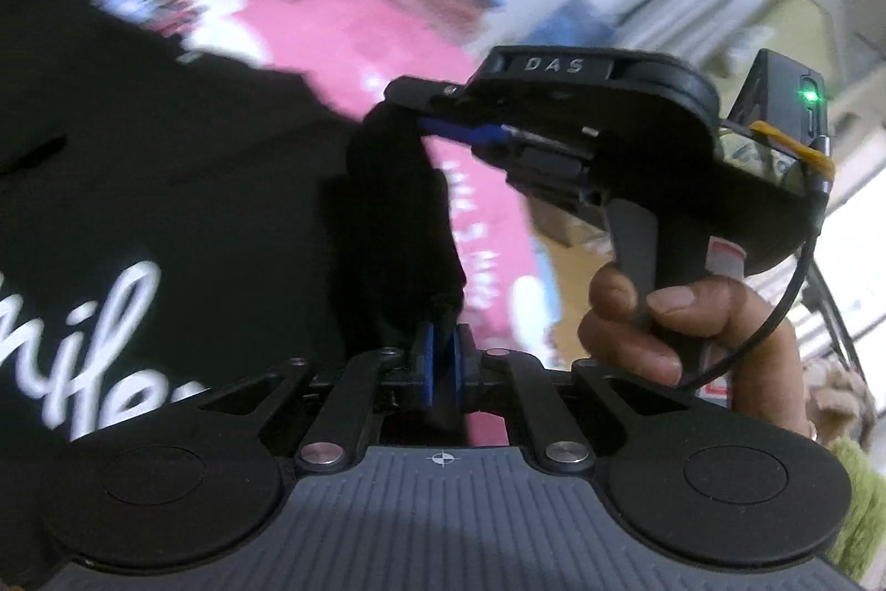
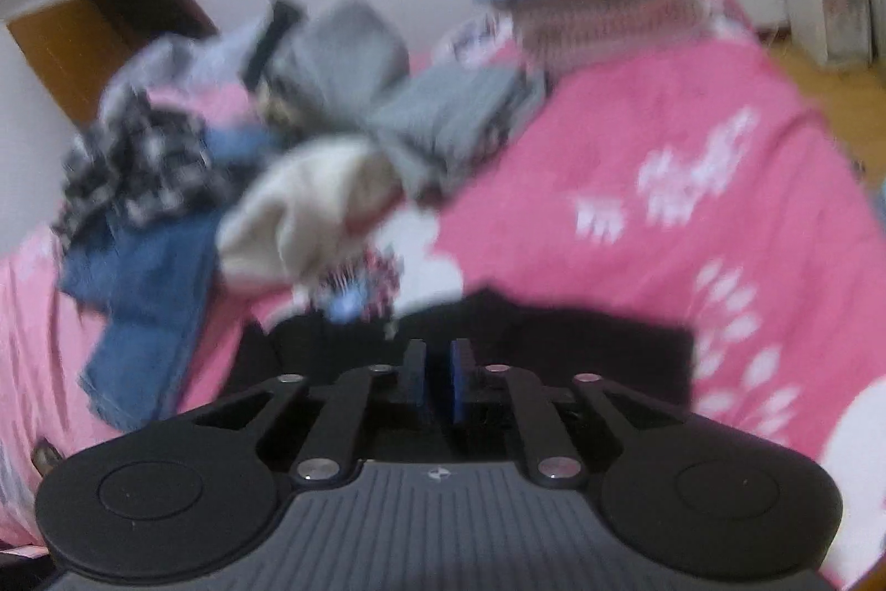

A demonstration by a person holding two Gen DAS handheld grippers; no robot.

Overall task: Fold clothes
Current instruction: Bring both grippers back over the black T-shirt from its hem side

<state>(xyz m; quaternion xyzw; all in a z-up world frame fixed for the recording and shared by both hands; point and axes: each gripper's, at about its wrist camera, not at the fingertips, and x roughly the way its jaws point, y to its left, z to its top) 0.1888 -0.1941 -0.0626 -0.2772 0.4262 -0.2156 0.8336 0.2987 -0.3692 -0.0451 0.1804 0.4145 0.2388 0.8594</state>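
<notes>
Two tools (image 1: 443, 358) (image 2: 437, 380), one black garment (image 1: 194, 181)

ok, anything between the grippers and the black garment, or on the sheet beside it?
Nothing visible. The black garment reaches both the left gripper and the right gripper; blur hides whether the fingers pinch it. The pink sheet beside it is bare; the clothes pile sits farther back.
</notes>
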